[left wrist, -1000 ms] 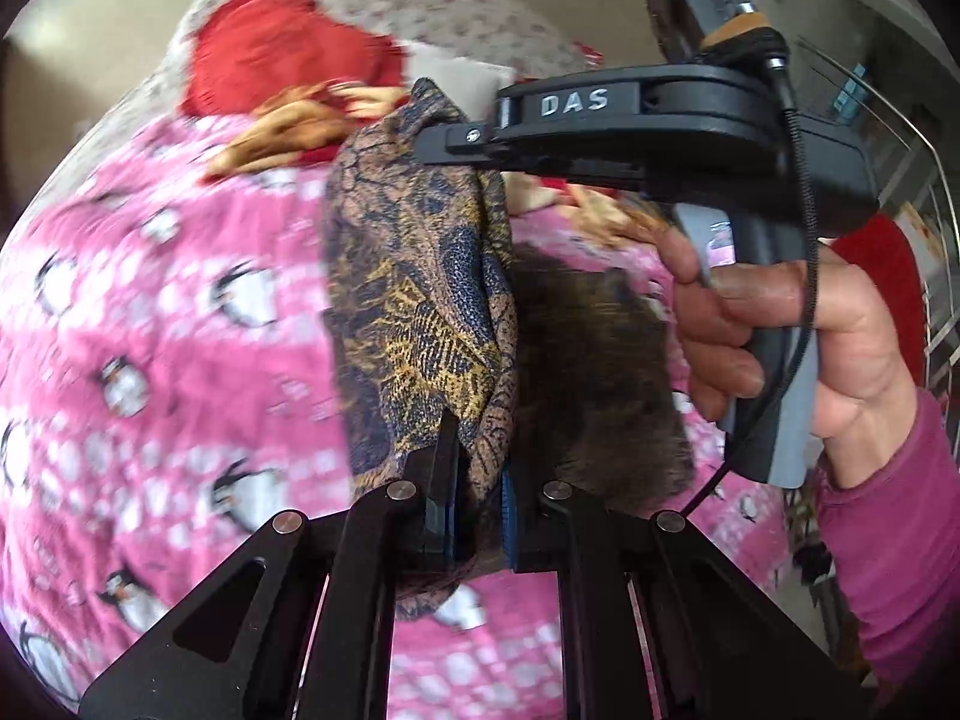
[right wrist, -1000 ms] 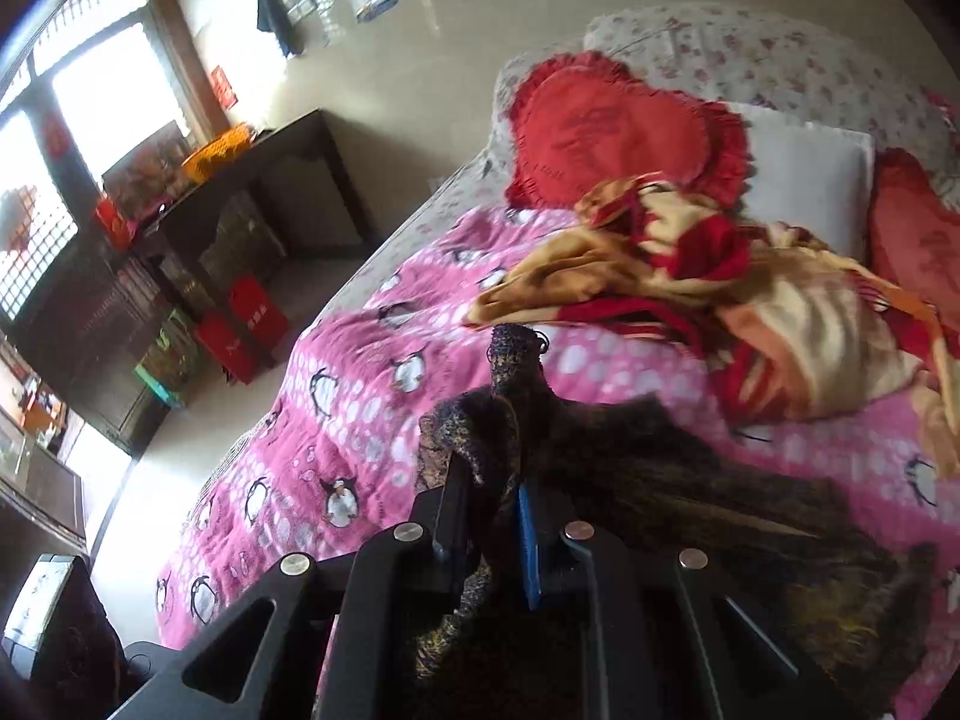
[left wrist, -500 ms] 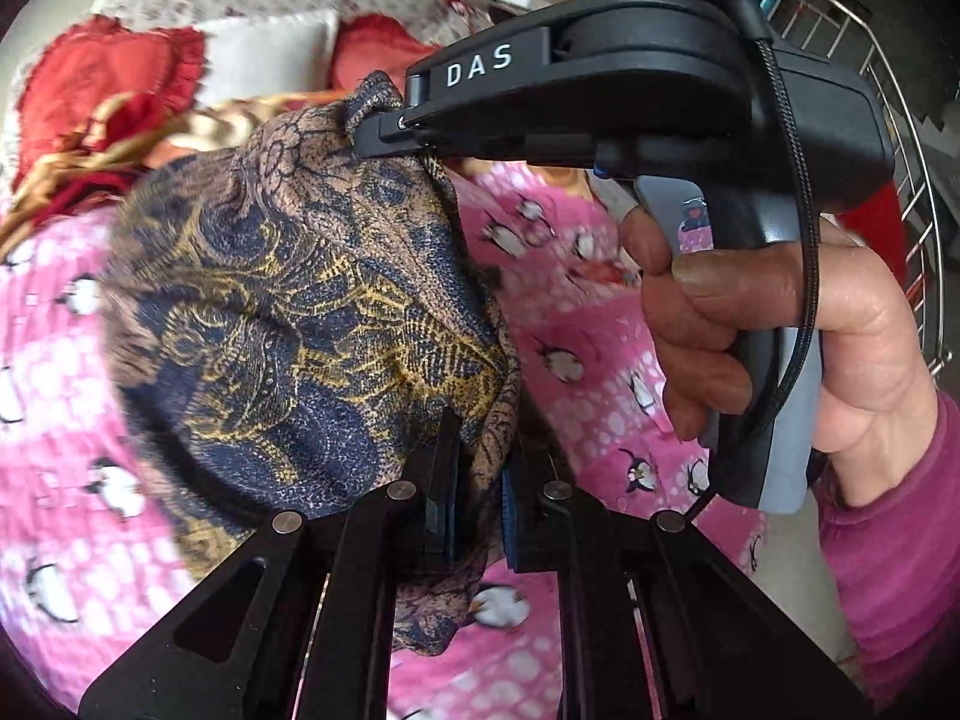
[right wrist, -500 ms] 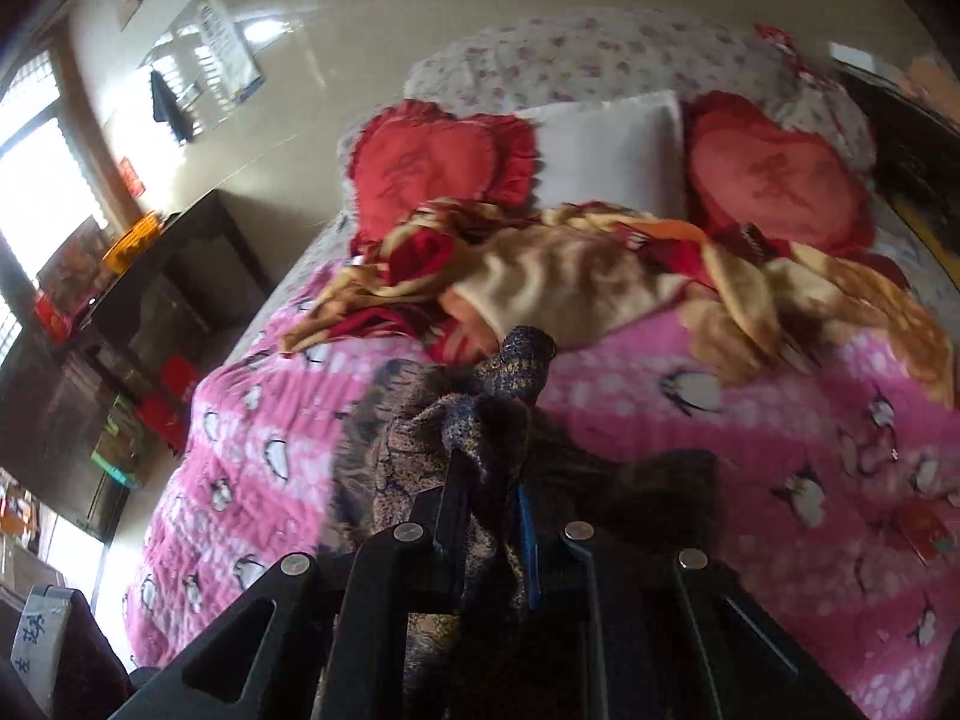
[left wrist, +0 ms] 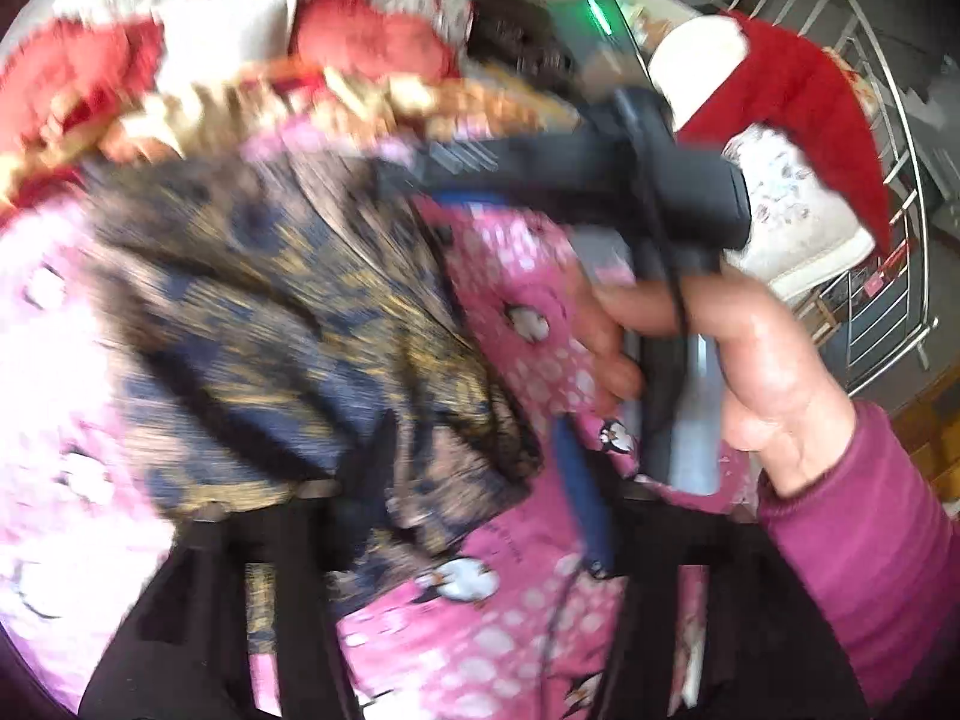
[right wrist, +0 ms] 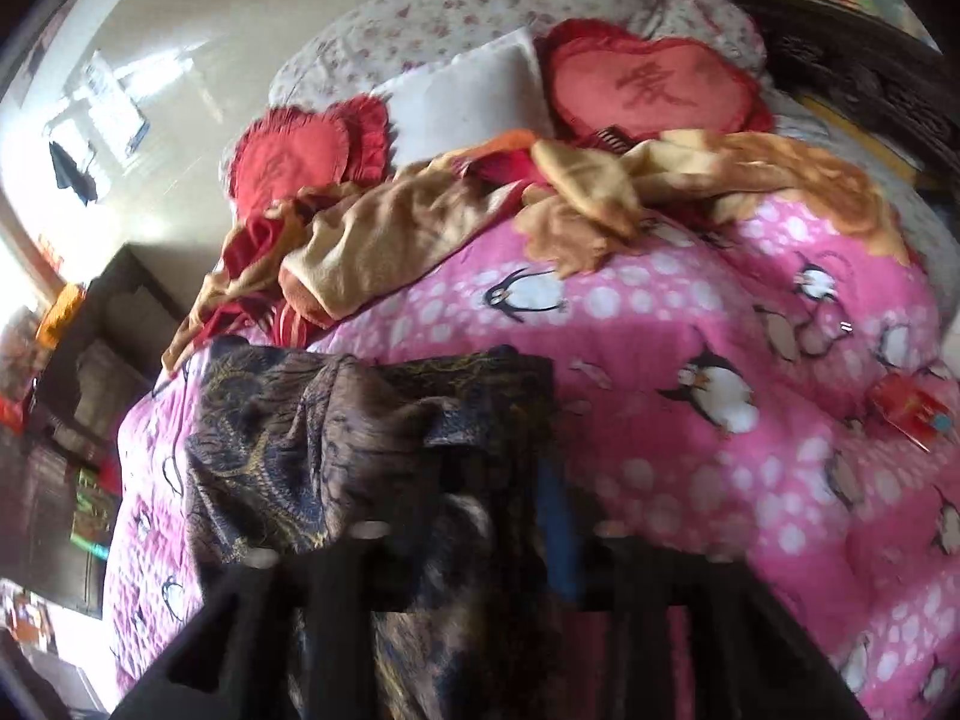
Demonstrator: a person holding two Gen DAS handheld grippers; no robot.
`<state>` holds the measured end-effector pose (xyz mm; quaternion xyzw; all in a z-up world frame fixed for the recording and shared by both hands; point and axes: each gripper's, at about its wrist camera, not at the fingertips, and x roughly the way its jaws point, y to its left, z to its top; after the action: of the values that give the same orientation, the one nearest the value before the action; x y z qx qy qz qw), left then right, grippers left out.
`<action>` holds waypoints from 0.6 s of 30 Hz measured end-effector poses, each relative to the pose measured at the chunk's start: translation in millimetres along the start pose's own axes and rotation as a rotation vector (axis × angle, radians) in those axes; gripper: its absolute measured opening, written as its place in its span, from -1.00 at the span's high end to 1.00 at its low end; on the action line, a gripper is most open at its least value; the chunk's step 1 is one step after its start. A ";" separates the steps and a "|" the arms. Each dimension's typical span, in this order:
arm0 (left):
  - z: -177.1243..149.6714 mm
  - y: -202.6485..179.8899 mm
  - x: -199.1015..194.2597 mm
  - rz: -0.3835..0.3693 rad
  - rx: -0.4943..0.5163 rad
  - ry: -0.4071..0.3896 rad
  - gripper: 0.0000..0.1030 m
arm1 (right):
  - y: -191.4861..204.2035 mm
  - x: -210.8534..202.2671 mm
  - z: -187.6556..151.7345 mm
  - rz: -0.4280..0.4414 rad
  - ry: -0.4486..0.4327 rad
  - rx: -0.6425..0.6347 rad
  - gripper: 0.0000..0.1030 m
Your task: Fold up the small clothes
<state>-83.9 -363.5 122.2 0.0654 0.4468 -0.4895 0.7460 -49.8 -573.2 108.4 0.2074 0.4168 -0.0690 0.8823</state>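
**A:** What does the room look like?

**B:** A bed covered by a pink penguin quilt. At its head lie two red heart cushions, a white pillow and a floral one behind them. A crumpled tan and red blanket runs across the quilt just below the cushions. In the right wrist view a dark cabinet stands beside the bed under a bright window. In the left wrist view a metal railing shows on the far side of the bed.

**A:** And the garment?

**B:** The dark blue and gold patterned cloth lies spread on the quilt, near the cabinet-side edge of the bed and below the blanket.

**A:** What has changed?

**B:** Half a second ago both grippers were clamped on the cloth, holding it bunched and lifted. Now the left gripper has its fingers apart, with quilt showing between them and cloth draped over one finger. The right gripper also stands spread, the cloth lying loose between and over its fingers. The cloth has gone from a hanging bundle to a flatter sheet. Both views are blurred by motion.

**A:** Which way does it run?

**B:** In the left view its long axis slants from the blanket end down toward the left gripper. The right hand holds its gripper's handle just beside that edge.
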 end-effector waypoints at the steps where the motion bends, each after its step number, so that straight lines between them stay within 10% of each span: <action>1: -3.2 3.8 -10.3 0.020 0.009 -0.020 -0.30 | 0.5 -13.7 -7.2 0.031 -0.017 0.002 0.04; 6: -28.1 43.1 -29.6 0.205 -0.010 -0.023 -0.30 | 16.4 -53.1 -52.3 0.131 -0.004 -0.058 0.03; 15: -72.9 70.0 16.9 0.303 -0.107 0.078 -0.30 | 21.1 -41.2 -110.4 0.088 0.054 -0.054 0.03; 18: -76.6 70.9 28.5 0.306 -0.121 0.102 -0.30 | 15.6 -34.6 -103.2 0.100 0.031 -0.048 0.63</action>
<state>-70.7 -305.3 31.9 0.1122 0.4974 -0.3385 0.7909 -140.4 -517.2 81.2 0.2080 0.4212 -0.0116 0.8827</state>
